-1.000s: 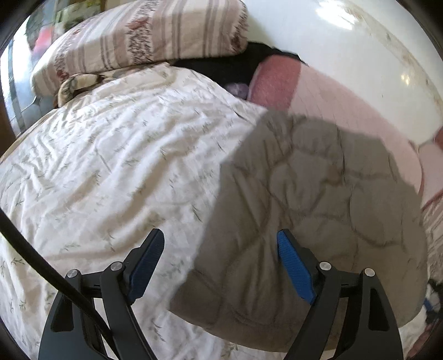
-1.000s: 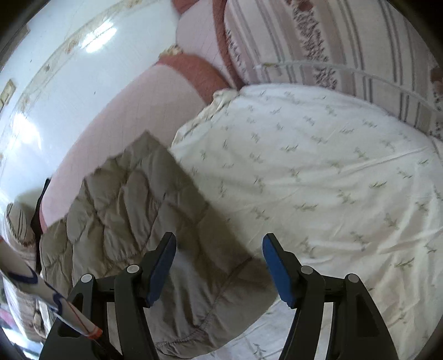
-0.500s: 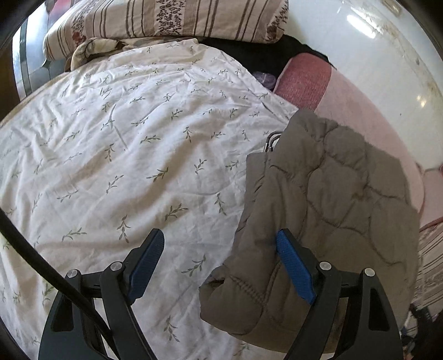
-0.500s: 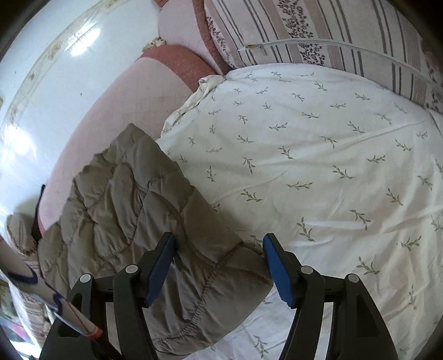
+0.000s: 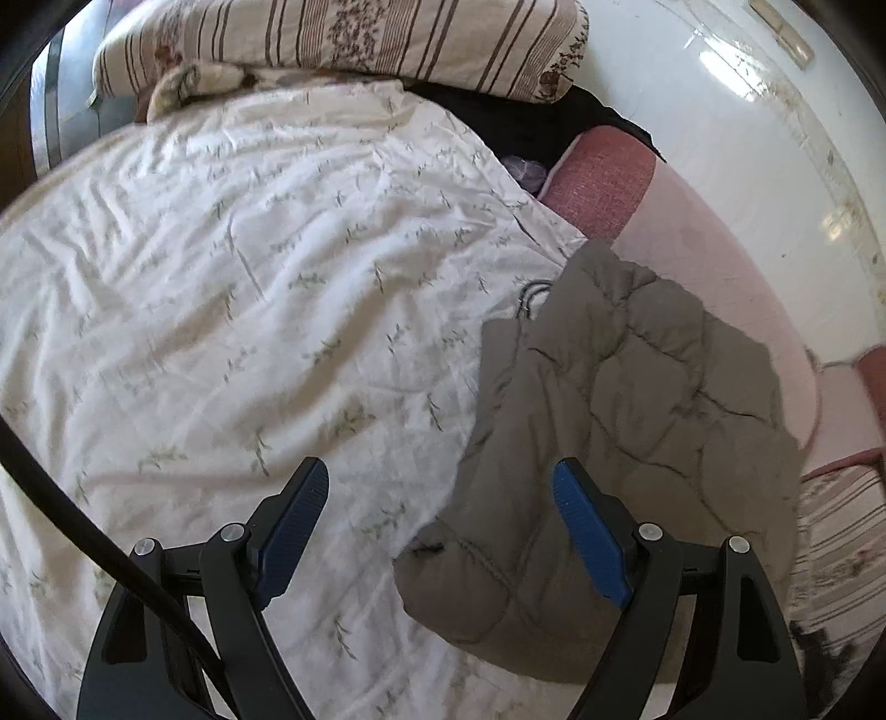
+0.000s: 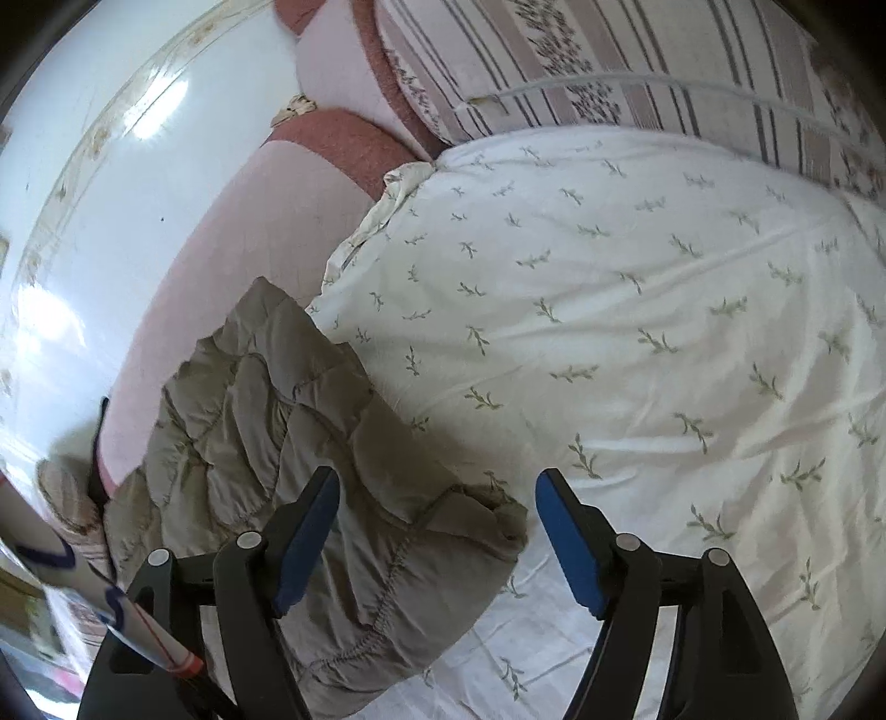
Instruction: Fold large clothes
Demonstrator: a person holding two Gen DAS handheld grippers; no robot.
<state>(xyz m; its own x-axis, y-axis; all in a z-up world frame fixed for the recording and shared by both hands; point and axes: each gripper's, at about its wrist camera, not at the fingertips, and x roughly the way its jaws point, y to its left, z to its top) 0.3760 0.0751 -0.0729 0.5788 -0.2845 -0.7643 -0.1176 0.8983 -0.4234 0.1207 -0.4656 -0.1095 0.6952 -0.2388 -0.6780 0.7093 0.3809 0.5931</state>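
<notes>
Since a second ago the right gripper (image 6: pixel 434 540) has been opening its fingers, spread over the folded jacket (image 6: pixel 310 476) (none pinched). Left gripper (image 5: pixel 437 531) is spread too. It lies at the bed (image 5: pixel 232 310) edge; folding looks nearly done, so next pat it flat.

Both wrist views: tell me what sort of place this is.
Most likely a bedroom: a bed with a leaf-print sheet, a striped pillow at its head, and a grey quilted jacket lying folded on it.
</notes>
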